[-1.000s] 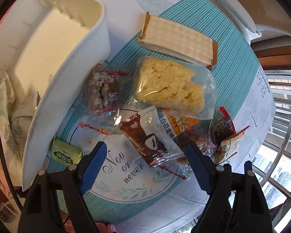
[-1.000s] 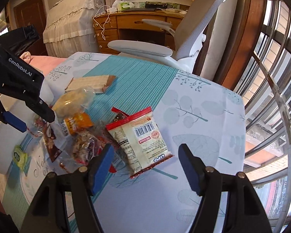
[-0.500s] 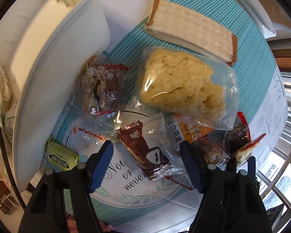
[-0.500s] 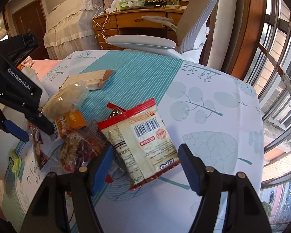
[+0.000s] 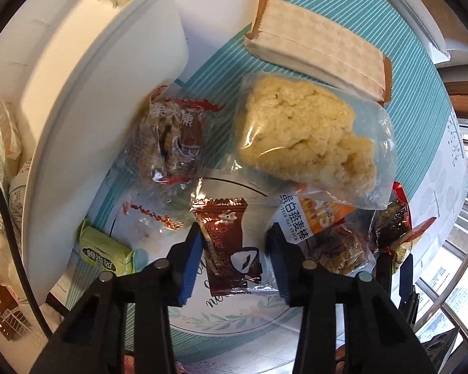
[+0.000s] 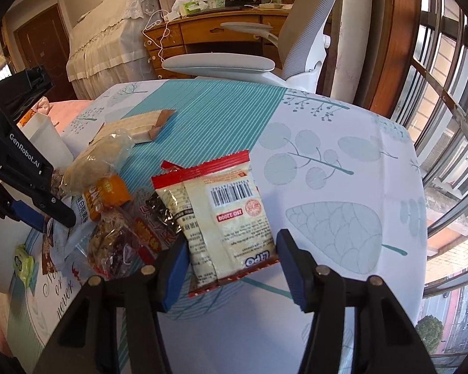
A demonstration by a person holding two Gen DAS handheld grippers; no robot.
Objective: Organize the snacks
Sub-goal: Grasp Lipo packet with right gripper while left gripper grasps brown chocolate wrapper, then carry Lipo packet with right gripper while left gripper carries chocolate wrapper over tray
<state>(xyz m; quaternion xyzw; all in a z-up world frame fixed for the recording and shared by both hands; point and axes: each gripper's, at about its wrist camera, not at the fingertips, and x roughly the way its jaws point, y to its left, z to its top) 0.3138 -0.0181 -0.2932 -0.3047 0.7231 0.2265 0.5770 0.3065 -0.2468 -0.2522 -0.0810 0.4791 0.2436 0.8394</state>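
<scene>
Step in hand: pickup from snack pile on table. Left gripper point(image 5: 234, 251) jaws parted, straddling brown sachet point(image 5: 231, 243); right gripper point(image 6: 231, 265) jaws parted around red-edged packet point(image 6: 218, 218). Next: close, lift, carry to white bin point(image 5: 87, 93) beside pile.

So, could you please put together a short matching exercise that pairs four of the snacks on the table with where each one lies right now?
Things:
1. brown packet
2. red-edged Lipo packet
3. small green packet
4. beige wafer pack

Places:
A. at the far end of the pile, on the teal stripes
B. between the fingers of the open left claw
C. beside the white bin, left of the left claw
D. between the fingers of the open right claw

Pairs: 1-B, 2-D, 3-C, 4-A
</scene>
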